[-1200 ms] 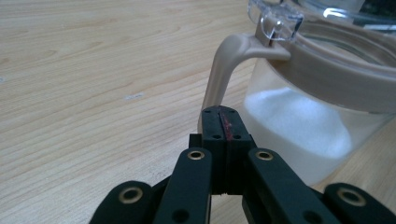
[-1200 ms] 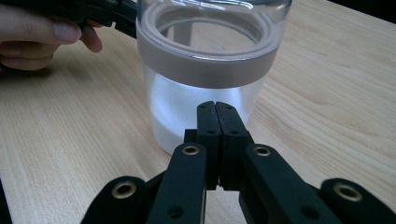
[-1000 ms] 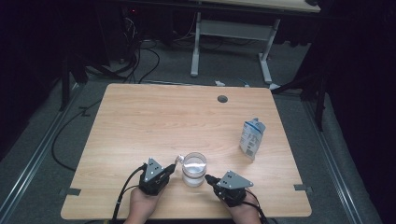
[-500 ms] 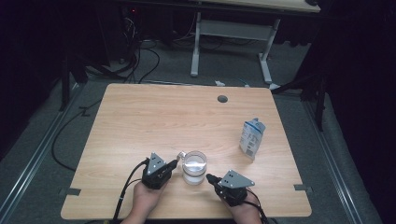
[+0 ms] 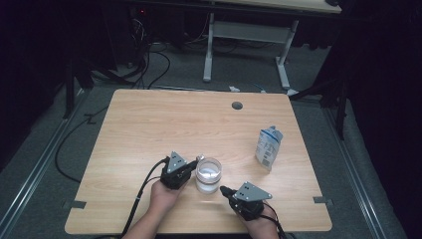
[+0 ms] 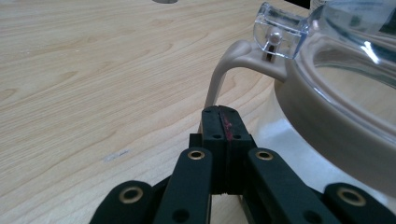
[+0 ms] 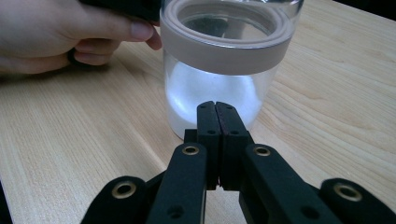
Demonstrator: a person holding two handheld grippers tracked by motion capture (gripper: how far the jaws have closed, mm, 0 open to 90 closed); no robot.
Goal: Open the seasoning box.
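crowding the frame, the jar (image 6: pixel 336 93) is cut off beside the left gripper (image 6: pixel 223 112), fingers closed empty.

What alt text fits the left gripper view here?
The left gripper, its black jaws pressed shut with nothing between them, points at the beige wire latch of a clear glass jar with a beige seal ring, standing close on the right on a light wooden table.
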